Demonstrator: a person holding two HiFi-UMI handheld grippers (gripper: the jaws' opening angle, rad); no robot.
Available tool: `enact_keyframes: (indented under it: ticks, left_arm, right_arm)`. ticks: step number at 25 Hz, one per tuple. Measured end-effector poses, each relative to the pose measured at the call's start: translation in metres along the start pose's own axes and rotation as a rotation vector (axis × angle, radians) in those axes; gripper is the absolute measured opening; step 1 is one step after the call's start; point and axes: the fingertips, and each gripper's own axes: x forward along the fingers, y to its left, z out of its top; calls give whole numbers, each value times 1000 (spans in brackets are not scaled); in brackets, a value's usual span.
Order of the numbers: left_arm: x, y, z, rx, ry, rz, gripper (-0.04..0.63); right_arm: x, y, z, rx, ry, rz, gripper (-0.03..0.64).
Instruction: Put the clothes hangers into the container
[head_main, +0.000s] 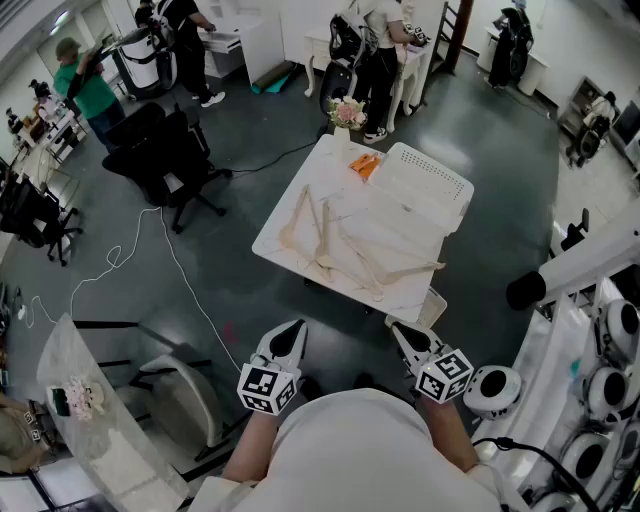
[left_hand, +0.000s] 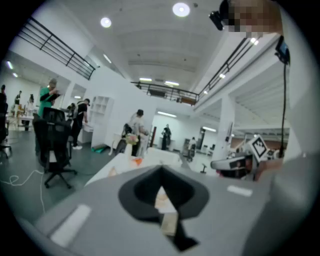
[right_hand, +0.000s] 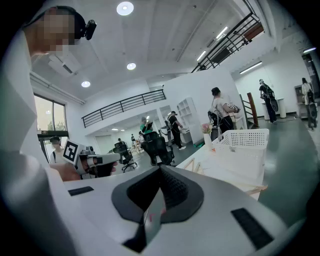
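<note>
White perforated basket (head_main: 430, 180); pale wood hangers (head_main: 323, 240); orange object (head_main: 364, 165); white table (head_main: 345, 195).

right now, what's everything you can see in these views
table: 1, white, centre
hangers: several, wooden, spread on the table
basket: 1, white, table's far right part
orange item: 1, on the table beside the basket
flowers: 1 bunch, pink, table's far corner
chairs: at least 2, black, floor at left
cable: 1, white, floor at left
people: several, back of the room
left gripper: 1, white, bottom, shut, empty
right gripper: 1, white, bottom, shut, empty
</note>
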Motion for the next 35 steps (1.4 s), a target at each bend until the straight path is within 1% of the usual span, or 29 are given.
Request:
enact_keyframes:
  ticks: [6,15,23,35]
  left_arm:
    - [-1,3,1,-1,6,-8,2]
    - [-5,7,-9,-7,24,-13,2]
    - [-19,18,-11,-5,24,-31,2]
    - [-45,39,-16,-6,28,-88,2]
  right_arm:
    - [3,2,3,2,-1,-8,2]
    - [7,11,-1,-10,7,2,3]
    - [11,25,-6,1,-3,-20,3]
    - [21,62,-15,35,-28,-39,3]
